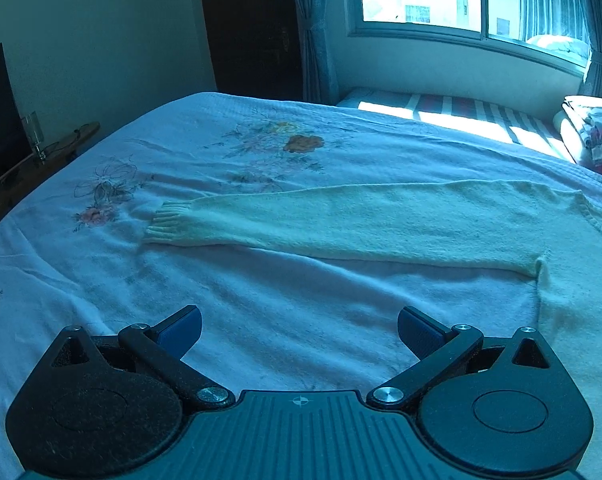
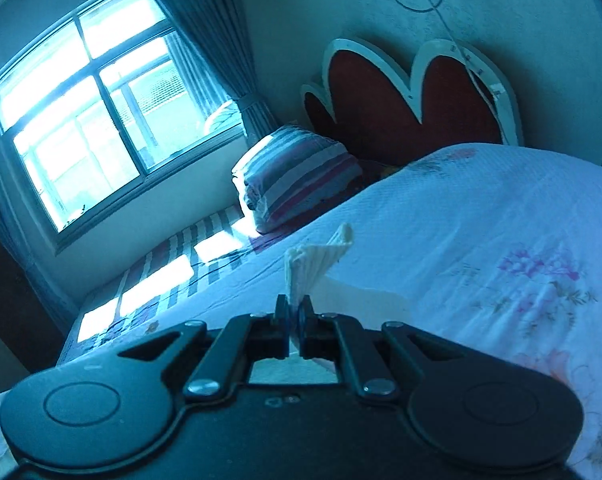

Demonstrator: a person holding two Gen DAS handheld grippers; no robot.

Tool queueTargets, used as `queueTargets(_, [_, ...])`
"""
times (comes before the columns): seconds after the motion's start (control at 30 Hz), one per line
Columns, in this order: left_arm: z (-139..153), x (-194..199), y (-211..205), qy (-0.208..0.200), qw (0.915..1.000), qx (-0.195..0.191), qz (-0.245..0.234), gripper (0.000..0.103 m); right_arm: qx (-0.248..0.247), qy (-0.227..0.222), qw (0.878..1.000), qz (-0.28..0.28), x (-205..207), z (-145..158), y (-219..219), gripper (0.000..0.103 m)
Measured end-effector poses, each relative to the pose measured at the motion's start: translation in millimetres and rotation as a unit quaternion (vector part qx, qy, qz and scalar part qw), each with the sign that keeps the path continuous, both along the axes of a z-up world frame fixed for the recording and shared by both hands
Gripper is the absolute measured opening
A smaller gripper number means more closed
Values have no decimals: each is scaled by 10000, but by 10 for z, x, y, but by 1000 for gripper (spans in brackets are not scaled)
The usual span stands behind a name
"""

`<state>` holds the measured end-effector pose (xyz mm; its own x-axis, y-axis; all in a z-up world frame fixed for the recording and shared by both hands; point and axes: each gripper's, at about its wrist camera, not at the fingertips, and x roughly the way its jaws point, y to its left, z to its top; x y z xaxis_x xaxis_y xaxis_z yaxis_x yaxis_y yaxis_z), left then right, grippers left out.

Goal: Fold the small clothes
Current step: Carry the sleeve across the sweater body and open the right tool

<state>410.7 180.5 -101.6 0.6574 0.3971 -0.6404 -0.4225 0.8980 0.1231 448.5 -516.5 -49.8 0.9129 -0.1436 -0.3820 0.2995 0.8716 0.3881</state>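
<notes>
Left tongs (image 1: 299, 330) are hovering released over the bed (image 1: 261, 312); right tongs (image 2: 297, 312) are pinching the sweater's (image 1: 381, 224) cuff (image 2: 317, 260).

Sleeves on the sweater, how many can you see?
2. One sleeve lies flat across the bed. The right gripper pinches the ribbed cuff of the other, raised above the bedspread.

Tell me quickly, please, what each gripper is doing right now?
Left gripper: open, holding nothing.
Right gripper: shut on the sweater cuff.
</notes>
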Motion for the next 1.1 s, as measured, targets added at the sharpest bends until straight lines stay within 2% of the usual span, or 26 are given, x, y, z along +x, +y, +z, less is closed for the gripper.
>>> queueTargets(0.13, [-8, -75, 347, 16, 9998, 186, 73, 103, -168, -98, 9975, 685, 301, 155, 792, 6])
queueTargets(0.27, [-72, -181, 590, 102, 9994, 273, 168, 103, -182, -30, 9882, 1519, 543, 141, 1638, 6])
queueTargets(0.4, [-145, -280, 757, 171, 9994, 179, 247, 103, -299, 286, 9699, 2399, 698, -55, 2533, 6])
queueTargets(0.53, [-182, -346, 824, 201, 9993, 157, 255, 103, -530, 649, 9488, 3047, 763, -318, 3268, 6])
queueTargets(0.67, [-186, -374, 843, 192, 9995, 149, 217, 103, -716, 794, 9409, 3214, 725, -446, 3615, 6])
queueTargets(0.93, [-171, -304, 761, 146, 9999, 23, 56, 103, -505, 914, 9435, 3145, 801, -592, 3682, 6])
queueTargets(0.97, [-164, -285, 742, 132, 9999, 2, 30, 103, -390, 949, 9397, 3262, 852, -652, 3696, 13])
queueTargets(1.0, [-151, -257, 711, 103, 9999, -31, -8, 103, -283, 1022, 9329, 3441, 864, -689, 3720, 28])
queueTargets(1.03, [-127, -216, 667, 52, 9999, -105, -76, 103, -171, 1194, 9202, 3723, 889, -747, 3769, 33])
queueTargets(1.07, [-106, -177, 630, -4, 9997, -174, -145, 103, -145, 1212, 9140, 3870, 863, -757, 3800, 33])
queueTargets(1.1, [-76, -120, 575, -84, 9993, -270, -230, 103, -201, 1029, 9096, 4020, 779, -711, 3821, 32])
